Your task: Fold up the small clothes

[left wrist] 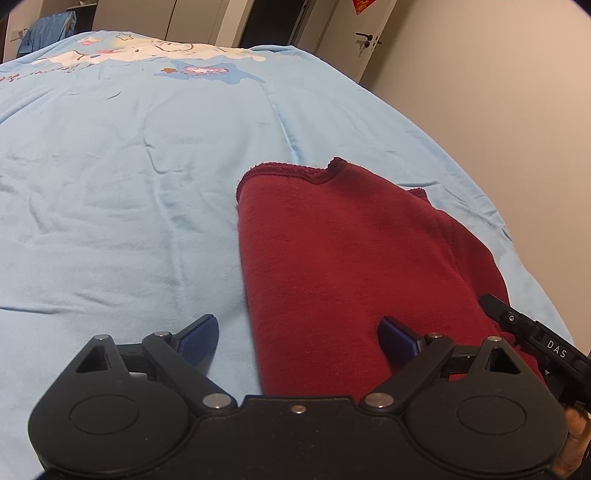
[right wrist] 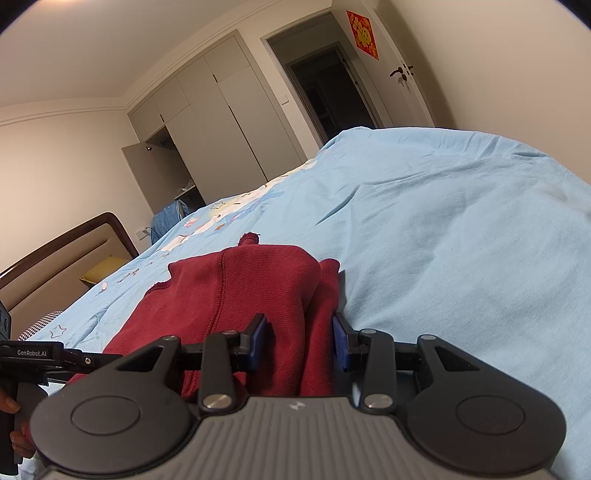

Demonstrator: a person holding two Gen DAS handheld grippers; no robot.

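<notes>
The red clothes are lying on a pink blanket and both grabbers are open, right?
Almost. The blanket is light blue, not pink; the left wrist view shows it best. The rest holds: the red clothes lie on it, and the left gripper and right gripper are both open.

Matt knit garment (left wrist: 351, 251), cotton sheet (left wrist: 129, 184)

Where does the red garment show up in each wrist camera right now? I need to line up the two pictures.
Left wrist: the red garment fills the lower right, its left edge running between the open left gripper fingers.
Right wrist: it lies at lower centre, a raised fold of it between the right gripper fingers, which do not visibly pinch it.
Shared landmark: the door handle at upper right.
</notes>
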